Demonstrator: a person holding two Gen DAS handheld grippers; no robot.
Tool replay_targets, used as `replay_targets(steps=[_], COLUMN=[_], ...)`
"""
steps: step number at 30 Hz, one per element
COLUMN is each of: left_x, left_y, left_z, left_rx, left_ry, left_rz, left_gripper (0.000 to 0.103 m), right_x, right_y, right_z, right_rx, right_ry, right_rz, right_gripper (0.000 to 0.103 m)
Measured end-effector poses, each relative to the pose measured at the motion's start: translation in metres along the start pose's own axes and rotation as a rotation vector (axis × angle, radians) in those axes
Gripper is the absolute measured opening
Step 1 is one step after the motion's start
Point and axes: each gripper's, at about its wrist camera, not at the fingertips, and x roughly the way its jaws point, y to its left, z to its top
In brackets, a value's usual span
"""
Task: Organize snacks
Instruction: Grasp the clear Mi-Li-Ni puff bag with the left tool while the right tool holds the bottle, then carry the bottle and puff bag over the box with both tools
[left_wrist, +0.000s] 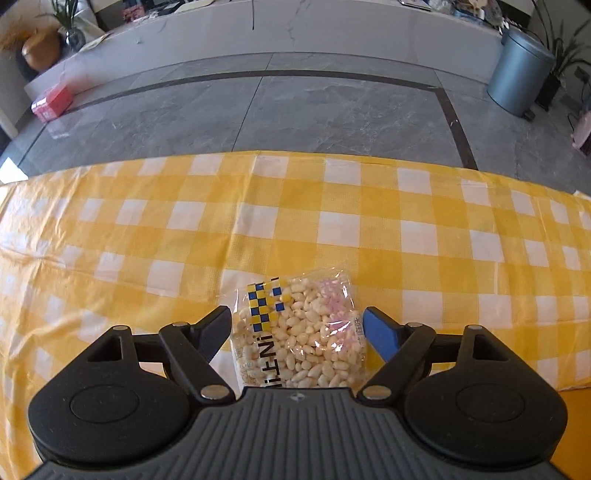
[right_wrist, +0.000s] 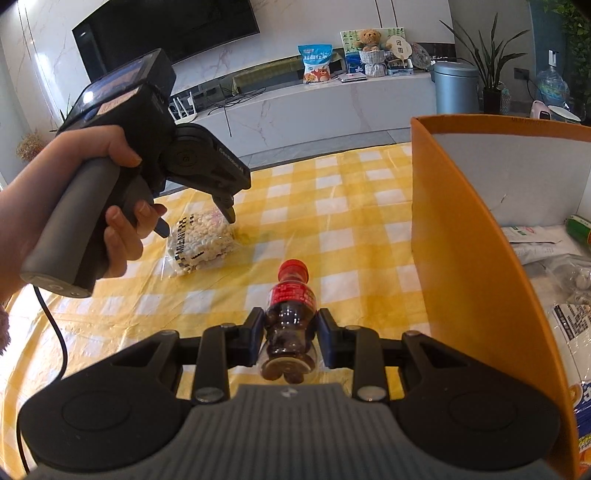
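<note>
A clear bag of white puffed snacks (left_wrist: 303, 332) with a blue-and-yellow checked label lies flat on the yellow checked tablecloth (left_wrist: 332, 229). My left gripper (left_wrist: 297, 317) hangs over it, jaws wide open, one finger on each side of the bag and neither pressing on it. The right wrist view shows the same bag (right_wrist: 201, 242) under the left gripper (right_wrist: 195, 223), which a hand holds. My right gripper (right_wrist: 291, 332) is shut on a small dark cola bottle (right_wrist: 290, 314) with a red cap, held above the cloth with the cap pointing away.
An orange box (right_wrist: 461, 229) stands at the right, with several snack packets (right_wrist: 535, 240) inside. Past the table's far edge is grey tiled floor (left_wrist: 295, 110), with a red box (left_wrist: 51, 101) at the left and a grey bin (left_wrist: 517, 74) at the right.
</note>
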Motion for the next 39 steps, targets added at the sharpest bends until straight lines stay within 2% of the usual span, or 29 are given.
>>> replay_targets(steps=[3,6,7,12,14,18,25,30,35,39], left_x=[0.004,0.019,0.018,0.016,0.015,0.010,-0.015,-0.040,-0.072,-0.100], left_y=[0.005,0.011,0.013,0.007,0.007,0.006,0.010,0.021,0.028,0.032], left_z=[-0.002,-0.002,-0.004,-0.009,-0.010,-0.013,-0.023,-0.034,-0.051,-0.065], left_rx=[-0.026,-0.130,-0.146,-0.098,-0.098,-0.085,-0.048,-0.069,-0.066,-0.072], left_ry=[-0.004,0.055,0.026,-0.007,-0.014,-0.019,-0.071,-0.099,-0.160,-0.147], left_rz=[-0.002,-0.020,-0.011,0.008,-0.005,-0.009,-0.009,-0.034,-0.075,-0.156], left_gripper=[0.101,0.103,0.103,0.103,0.096,0.093,0.092,0.092,0.092,0.092], right_x=[0.000,0.001,0.001,0.004,0.005,0.002,-0.009,-0.018,-0.048,-0.070], right_y=[0.000,0.000,0.000,0.000,0.000,0.000,0.003,0.017,0.021,0.015], right_z=[-0.001,-0.001,-0.001,-0.002,-0.002,-0.001,0.003,0.004,0.007,0.010], right_rx=[0.004,0.003,0.003,0.002,0.002,0.015,0.037,0.020,0.013,0.073], right_ry=[0.000,0.003,0.003,0.004,0.006,0.000,-0.035,-0.051,-0.113,-0.130], right_rz=[0.003,0.003,0.004,0.002,0.000,0.016,0.049,0.098,0.115,0.172], right_gripper=[0.030,0.030,0.030,0.030,0.030,0.030,0.030,0.030,0.030,0.030])
